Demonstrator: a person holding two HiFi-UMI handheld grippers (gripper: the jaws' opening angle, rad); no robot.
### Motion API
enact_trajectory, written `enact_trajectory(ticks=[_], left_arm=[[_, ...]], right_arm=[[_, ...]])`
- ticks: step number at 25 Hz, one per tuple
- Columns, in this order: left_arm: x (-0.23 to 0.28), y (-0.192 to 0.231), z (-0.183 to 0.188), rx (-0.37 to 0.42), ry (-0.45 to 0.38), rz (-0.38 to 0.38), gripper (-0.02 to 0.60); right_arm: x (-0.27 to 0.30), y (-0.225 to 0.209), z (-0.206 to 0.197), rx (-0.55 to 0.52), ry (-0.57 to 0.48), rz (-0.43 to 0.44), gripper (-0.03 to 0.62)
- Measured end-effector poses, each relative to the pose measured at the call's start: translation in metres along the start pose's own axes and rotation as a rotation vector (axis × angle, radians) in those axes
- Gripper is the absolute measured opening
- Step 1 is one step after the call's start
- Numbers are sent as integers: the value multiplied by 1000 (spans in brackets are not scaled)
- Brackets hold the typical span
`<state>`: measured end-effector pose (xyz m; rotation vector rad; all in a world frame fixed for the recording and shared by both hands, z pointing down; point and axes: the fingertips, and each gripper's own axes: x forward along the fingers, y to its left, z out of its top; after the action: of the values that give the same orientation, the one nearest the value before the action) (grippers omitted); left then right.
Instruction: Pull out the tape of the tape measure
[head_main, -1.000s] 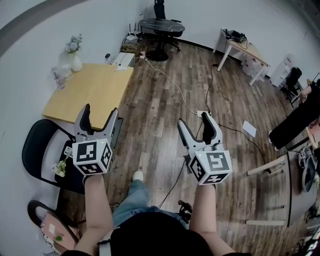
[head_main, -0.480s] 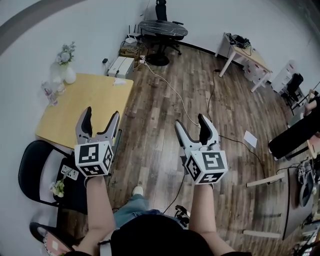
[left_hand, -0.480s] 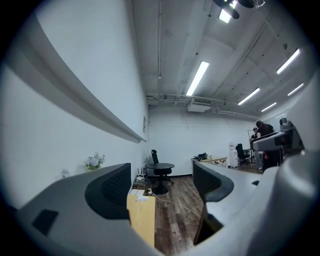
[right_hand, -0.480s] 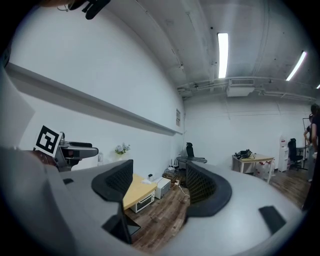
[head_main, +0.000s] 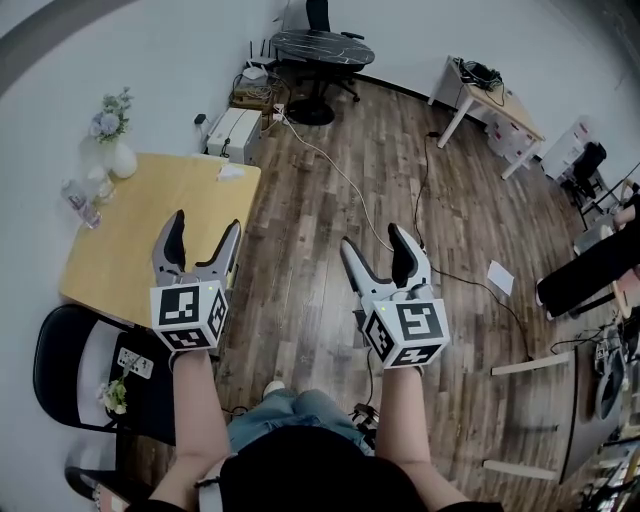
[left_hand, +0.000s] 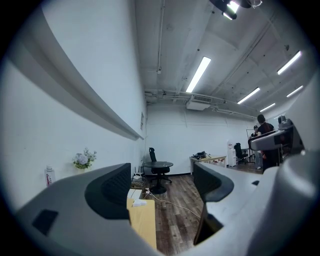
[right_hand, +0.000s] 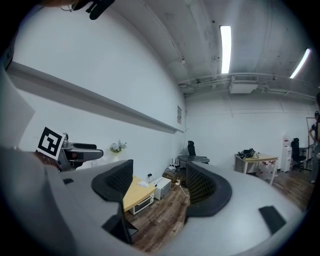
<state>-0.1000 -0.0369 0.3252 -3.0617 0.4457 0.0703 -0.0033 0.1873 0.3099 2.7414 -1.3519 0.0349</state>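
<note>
No tape measure shows in any view. In the head view my left gripper (head_main: 203, 232) is held out over the near corner of a light wooden table (head_main: 150, 230), its jaws spread with nothing between them. My right gripper (head_main: 377, 247) hovers over the wood floor, also open and empty. The left gripper view looks level across the room past the left gripper (left_hand: 162, 187), whose dark pads (left_hand: 112, 192) stand apart. In the right gripper view the right gripper (right_hand: 159, 186) is likewise open, and the left gripper's marker cube shows at the far left.
A vase of flowers (head_main: 112, 130) and a bottle (head_main: 78, 196) stand on the table's far side. A black chair (head_main: 85, 370) holding small items sits at the lower left. A white cable (head_main: 345, 180) runs across the floor. A dark round table with an office chair (head_main: 322, 45) stands far back.
The view has shifted: the wooden table has slid down and left, closer under my left gripper. Both grippers stay open and level, the right one drifting slightly left.
</note>
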Motion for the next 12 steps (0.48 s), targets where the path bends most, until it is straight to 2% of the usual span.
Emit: enact_trajectory(ticks=[6, 12], left_arm=[[39, 8, -9, 17, 17, 24, 394], [97, 25, -11, 26, 21, 104, 394]], right_arm=[[48, -21, -7, 30, -2, 30, 339], [126, -54, 2, 47, -35, 105, 339]])
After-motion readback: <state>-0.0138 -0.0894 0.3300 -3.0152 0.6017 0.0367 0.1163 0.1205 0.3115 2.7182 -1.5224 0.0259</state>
